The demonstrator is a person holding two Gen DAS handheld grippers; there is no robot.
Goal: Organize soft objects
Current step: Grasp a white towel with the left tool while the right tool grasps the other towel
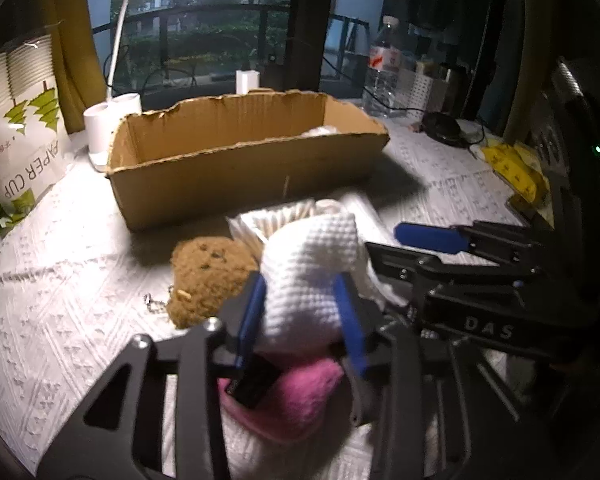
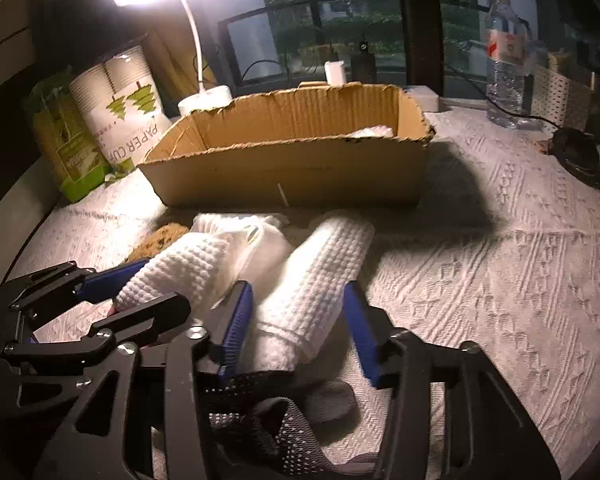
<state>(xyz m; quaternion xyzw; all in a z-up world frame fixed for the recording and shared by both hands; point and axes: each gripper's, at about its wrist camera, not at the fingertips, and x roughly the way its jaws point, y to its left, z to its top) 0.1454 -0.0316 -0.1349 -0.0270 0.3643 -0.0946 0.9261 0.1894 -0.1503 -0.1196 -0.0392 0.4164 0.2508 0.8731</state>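
Note:
My left gripper is shut on a white waffle towel roll; it also shows in the right wrist view. A brown plush lies left of it, a pink cloth lies under it. My right gripper is open around a second white towel roll, its fingers apart from the cloth on both sides. A grey dotted glove lies below it. The open cardboard box stands behind, with something white inside at its right end.
A paper cup pack and a white lamp base stand at the left back. A water bottle, a black mouse and a yellow packet lie at the right. The white textured tablecloth covers the table.

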